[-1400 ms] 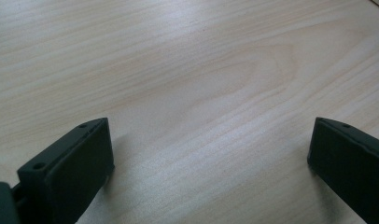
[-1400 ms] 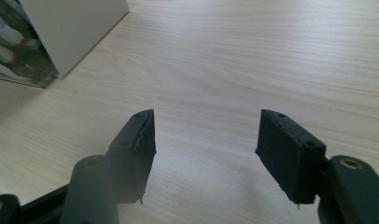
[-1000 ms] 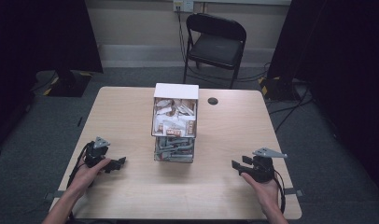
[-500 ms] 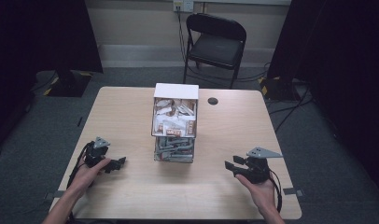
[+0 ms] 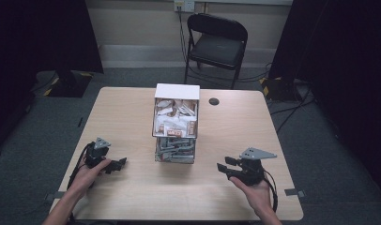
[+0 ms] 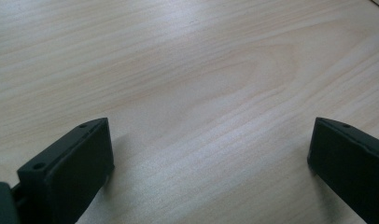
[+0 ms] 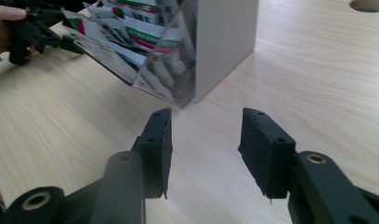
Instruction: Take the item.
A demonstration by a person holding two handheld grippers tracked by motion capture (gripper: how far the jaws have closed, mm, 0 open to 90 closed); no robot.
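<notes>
Evidently, the right tongs (image 5: 222, 168), half-parted and empty, are aimed at the clear packet-filled box (image 5: 175, 123), while the left tongs (image 5: 121, 162) are rested wide apart on the pale wooden desk (image 5: 123, 112).

Left claw (image 6: 211, 172) jaws wide apart; nothing between; pale wood table (image 6: 201, 70) below.

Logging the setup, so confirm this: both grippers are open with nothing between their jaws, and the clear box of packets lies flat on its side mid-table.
Not quite. The clear box of packets stands upright mid-table, as the high view shows. The rest holds: the left gripper and the right gripper are both open with nothing between their jaws; the right one's jaws have just been closing.
</notes>
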